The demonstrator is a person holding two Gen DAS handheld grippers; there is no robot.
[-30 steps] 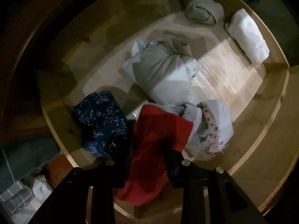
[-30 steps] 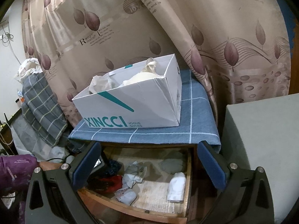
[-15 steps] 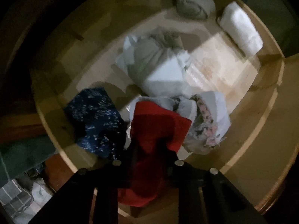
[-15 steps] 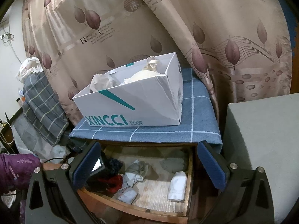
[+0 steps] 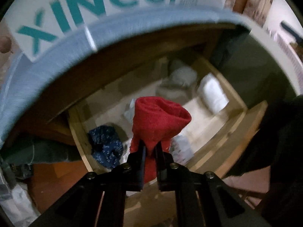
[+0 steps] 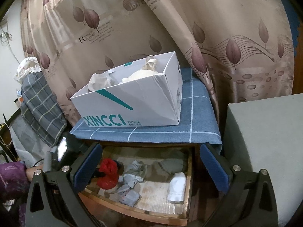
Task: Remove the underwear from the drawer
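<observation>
We've got the red underwear (image 5: 159, 121) pinched in the left gripper (image 5: 150, 151), hanging bunched above the open drawer (image 5: 225, 147), over its front-left part. The jaws have just been closing, cloth squeezed between them, nearly meeting.

The left wrist view shows the pinch close up: fabric bulges past the black fingers (image 5: 139, 151). It also shows a dark blue speckled garment (image 5: 106, 145) in the drawer's left corner, which the right wrist view mostly hides behind its own pad. The whole view is motion-blurred.

The right wrist view gives the wider room, sharp: red bundle (image 6: 108, 174) seen w/ a dark finger reaching in from the left, a hand & purple sleeve (image 6: 11, 177) at the left edge. Our right gripper (image 6: 151, 170) has its blue-padded fingers (image 6: 214, 168) spread wide, nothing between them, framing the drawer (image 6: 132, 211) from the front.

Left in the drawer: crumpled grey-white garments (image 6: 135, 172), a floral pale piece (image 6: 128, 194) near the front, a white folded roll (image 6: 178, 187) at right, a grey piece (image 6: 172, 164) at the back.

On top sits a white XINCCI shoe box (image 6: 132, 104) on a blue checked cloth (image 6: 197, 117), leaf-print curtain (image 6: 208, 37) behind.
</observation>
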